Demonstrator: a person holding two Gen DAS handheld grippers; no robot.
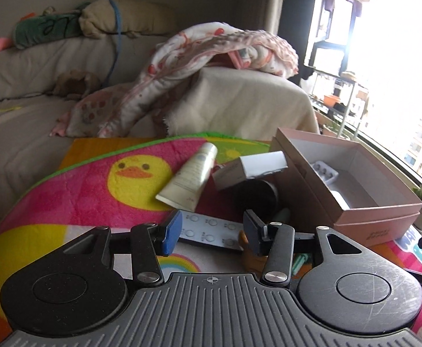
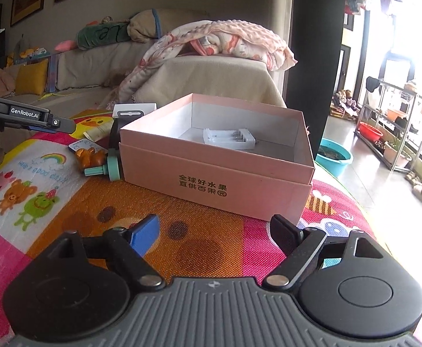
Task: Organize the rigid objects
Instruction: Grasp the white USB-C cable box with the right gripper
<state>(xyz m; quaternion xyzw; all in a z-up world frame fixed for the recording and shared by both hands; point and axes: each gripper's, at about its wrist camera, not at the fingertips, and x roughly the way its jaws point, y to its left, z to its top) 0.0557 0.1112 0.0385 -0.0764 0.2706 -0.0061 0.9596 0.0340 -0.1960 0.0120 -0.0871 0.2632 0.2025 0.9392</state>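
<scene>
Pink card makes up the box [image 2: 216,173], which sits open on a bright mat [image 2: 66,196] with ducks and rainbows on it. Inside the box lies a white battery holder [image 2: 229,139].

The left tool [image 1: 211,231] hangs low over the mat, just left of the box. Its two fingers are apart, and nothing is between them. One finger has a blue pad [image 1: 172,232]. Right in front of the fingers lies a flat pill sheet [image 1: 208,230] on the mat. I cannot tell if the fingers touch it.

More things lie in a heap left of the box. A cream tube [image 1: 189,173] lies tilted on the mat. A small white carton [image 1: 250,169] rests on top of a black round jar [image 1: 257,193], and both are right beside the box wall. An orange toy [image 2: 91,156] and a teal knob [image 2: 108,167] lie near the box too.

The right tool [image 2: 215,231] is in front of the box, over the mat. Its fingers are wide apart and hold nothing. The box is just past its tips.

Behind the box is a sofa [image 2: 211,78] with a blanket [image 2: 216,40] on it.
</scene>
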